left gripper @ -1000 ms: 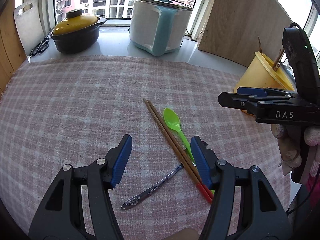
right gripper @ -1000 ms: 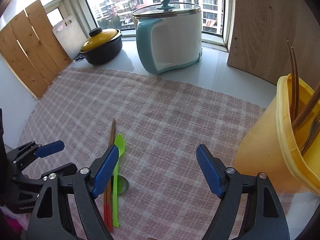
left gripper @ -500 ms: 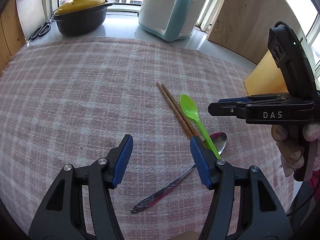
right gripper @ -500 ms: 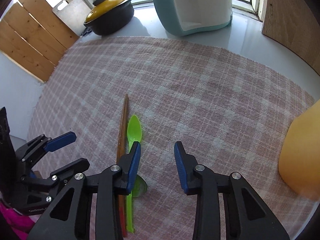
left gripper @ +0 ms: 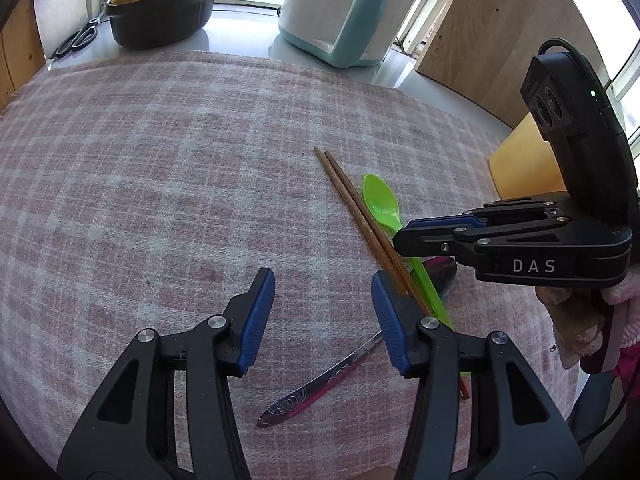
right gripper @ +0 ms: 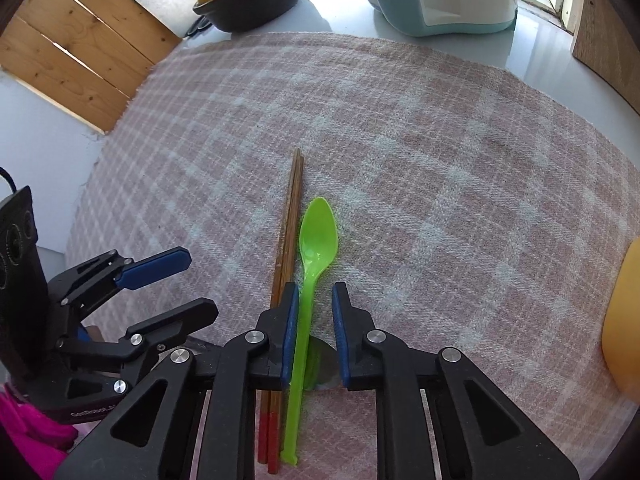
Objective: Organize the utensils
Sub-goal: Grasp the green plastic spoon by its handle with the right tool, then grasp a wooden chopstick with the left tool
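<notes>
A green plastic spoon [right gripper: 316, 240] lies on the pink checked cloth [right gripper: 400, 140] beside a pair of brown chopsticks with red ends [right gripper: 289, 216]. A metal spoon [left gripper: 320, 384] lies under them, its bowl partly hidden. My right gripper [right gripper: 315, 304] sits low over the green spoon's handle, jaws narrowed on either side of it with a small gap on the right. My left gripper [left gripper: 323, 300] is open and empty just left of the chopsticks [left gripper: 352, 204]. The green spoon also shows in the left wrist view [left gripper: 382, 200].
A yellow utensil holder [left gripper: 520, 164] stands at the right edge of the cloth. A black pot with a yellow lid [left gripper: 160, 4], a white and teal cooker [left gripper: 344, 8], scissors [left gripper: 76, 40] and wooden boards [right gripper: 72, 40] line the back.
My right gripper has come down over the green spoon and narrowed its jaws around the handle. My left gripper has shifted slightly and stays open.
</notes>
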The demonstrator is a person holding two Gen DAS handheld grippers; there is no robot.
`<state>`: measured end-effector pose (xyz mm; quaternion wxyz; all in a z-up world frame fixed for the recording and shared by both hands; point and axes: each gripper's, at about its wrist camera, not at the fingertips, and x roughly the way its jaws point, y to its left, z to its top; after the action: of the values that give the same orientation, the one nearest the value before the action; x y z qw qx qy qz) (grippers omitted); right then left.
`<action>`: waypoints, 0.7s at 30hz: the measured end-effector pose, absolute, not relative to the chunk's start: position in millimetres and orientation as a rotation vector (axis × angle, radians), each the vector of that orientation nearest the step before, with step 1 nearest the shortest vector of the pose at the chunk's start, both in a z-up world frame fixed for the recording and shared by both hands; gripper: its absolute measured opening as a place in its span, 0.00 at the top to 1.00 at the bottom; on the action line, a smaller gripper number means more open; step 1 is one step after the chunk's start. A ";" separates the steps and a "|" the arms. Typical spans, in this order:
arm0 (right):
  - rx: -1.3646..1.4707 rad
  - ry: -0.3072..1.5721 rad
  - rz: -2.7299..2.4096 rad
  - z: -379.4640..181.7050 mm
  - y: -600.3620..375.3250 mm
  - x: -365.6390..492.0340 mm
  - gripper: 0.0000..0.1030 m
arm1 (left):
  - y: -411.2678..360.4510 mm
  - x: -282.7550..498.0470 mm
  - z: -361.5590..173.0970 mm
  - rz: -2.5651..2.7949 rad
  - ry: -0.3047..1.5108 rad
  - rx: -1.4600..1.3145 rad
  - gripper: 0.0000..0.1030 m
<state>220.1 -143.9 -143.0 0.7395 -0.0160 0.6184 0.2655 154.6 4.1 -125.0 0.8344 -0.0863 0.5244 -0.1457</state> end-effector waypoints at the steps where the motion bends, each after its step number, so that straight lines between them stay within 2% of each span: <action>1: -0.052 1.349 0.580 -141.9 -141.4 219.9 0.88 | 4.0 154.8 -125.4 -0.309 1.112 -0.183 0.51; 7: -0.102 1.339 0.572 -138.5 -135.4 220.5 0.94 | 0.5 159.8 -129.6 -0.326 1.126 -0.201 0.61; 11: -0.121 1.330 0.558 -135.2 -139.1 220.6 0.95 | -6.1 167.1 -132.2 -0.359 1.139 -0.235 0.69; 14: -0.118 1.324 0.541 -133.8 -147.3 221.2 0.95 | -12.0 174.4 -135.6 -0.370 1.148 -0.254 0.69; 21: -0.109 1.314 0.496 -133.8 -164.2 222.1 0.95 | -24.7 184.0 -137.4 -0.341 1.138 -0.191 0.81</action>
<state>222.1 -164.2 -133.8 0.7621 -0.0501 0.6040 0.2278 184.0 -24.7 -137.4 0.8245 -0.0901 0.5351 -0.1606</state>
